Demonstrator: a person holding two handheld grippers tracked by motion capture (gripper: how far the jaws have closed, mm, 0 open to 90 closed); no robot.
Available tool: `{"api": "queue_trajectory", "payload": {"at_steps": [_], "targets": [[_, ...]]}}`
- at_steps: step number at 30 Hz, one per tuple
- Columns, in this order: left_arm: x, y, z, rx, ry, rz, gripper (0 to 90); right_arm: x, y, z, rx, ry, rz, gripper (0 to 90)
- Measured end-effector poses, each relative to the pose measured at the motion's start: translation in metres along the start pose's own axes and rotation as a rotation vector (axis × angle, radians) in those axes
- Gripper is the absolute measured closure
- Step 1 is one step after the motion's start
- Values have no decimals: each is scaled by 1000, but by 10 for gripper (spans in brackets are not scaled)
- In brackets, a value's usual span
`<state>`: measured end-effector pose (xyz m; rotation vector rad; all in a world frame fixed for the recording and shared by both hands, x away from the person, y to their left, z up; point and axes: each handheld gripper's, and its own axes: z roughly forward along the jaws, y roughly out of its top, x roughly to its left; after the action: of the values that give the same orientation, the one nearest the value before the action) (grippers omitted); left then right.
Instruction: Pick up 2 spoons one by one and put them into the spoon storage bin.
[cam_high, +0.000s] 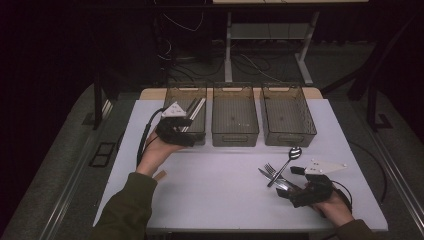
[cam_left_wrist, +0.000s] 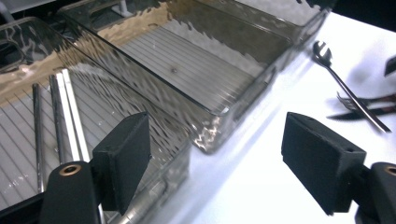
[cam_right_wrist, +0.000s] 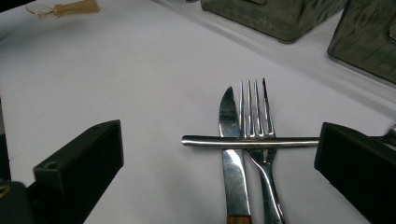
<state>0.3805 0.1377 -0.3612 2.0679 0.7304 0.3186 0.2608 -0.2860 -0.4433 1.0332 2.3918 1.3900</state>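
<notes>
On the white table (cam_high: 225, 200), the knife (cam_right_wrist: 233, 154) and fork (cam_right_wrist: 259, 140) lie side by side right ahead of the right gripper (cam_high: 300, 192), jaws spread and empty, spoon (cam_high: 286, 164) crossing them, while the left gripper (cam_high: 175, 131), also spread, hovers far off by the left bin (cam_high: 186, 95).

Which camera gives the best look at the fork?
The right gripper view: the fork lies close up, tines sharp, beside the knife and under the spoon's handle. The high view shows it small; the left gripper view catches its tines far off.
</notes>
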Motion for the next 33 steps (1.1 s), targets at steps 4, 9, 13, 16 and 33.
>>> {"api": "queue_trajectory", "payload": {"at_steps": [4,9,13,16,33], "targets": [[-12,-11,-7,-19,-4,18,199,0,0,0,5,3,5,14],[-27,-28,-16,-25,-6,40,183,0,0,-1,-2,3,0,14],[-34,-42,-25,-17,-1,58,180,0,-1,-1,0,-1,-1,15],[-38,-53,-33,-2,3,70,180,0,-1,-2,0,-2,1,15],[-19,-105,-65,114,127,16,314,1,-1,-2,3,-4,-7,14]]}}
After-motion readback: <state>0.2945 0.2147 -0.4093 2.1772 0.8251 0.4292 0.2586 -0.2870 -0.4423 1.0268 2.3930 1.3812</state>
